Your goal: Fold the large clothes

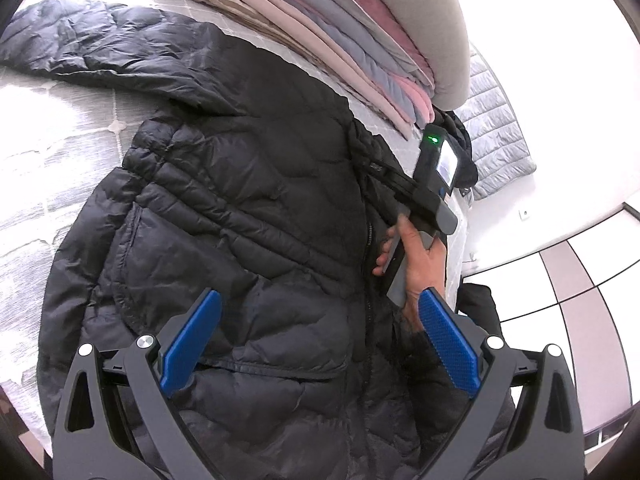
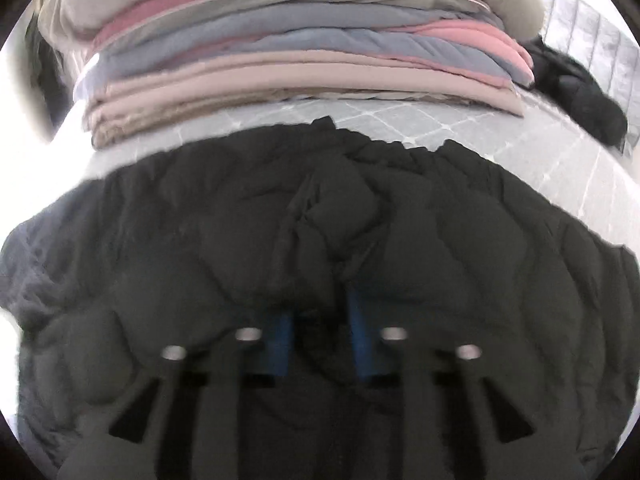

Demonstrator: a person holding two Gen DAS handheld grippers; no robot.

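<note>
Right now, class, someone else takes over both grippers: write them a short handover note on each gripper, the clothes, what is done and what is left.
Left gripper: fingers wide open, hovering over the lower front of the black puffer jacket, holding nothing.
Right gripper: fingers closed on a pinch of jacket fabric near the collar end; the view is blurred.
Jacket: lies spread on the grey patterned bed cover, one sleeve stretched out to the side. A stack of folded bedding sits beyond the collar.
Done: jacket laid out flat, first grip taken.
Left: no fold visible yet; sleeves and body still to be folded.
</note>
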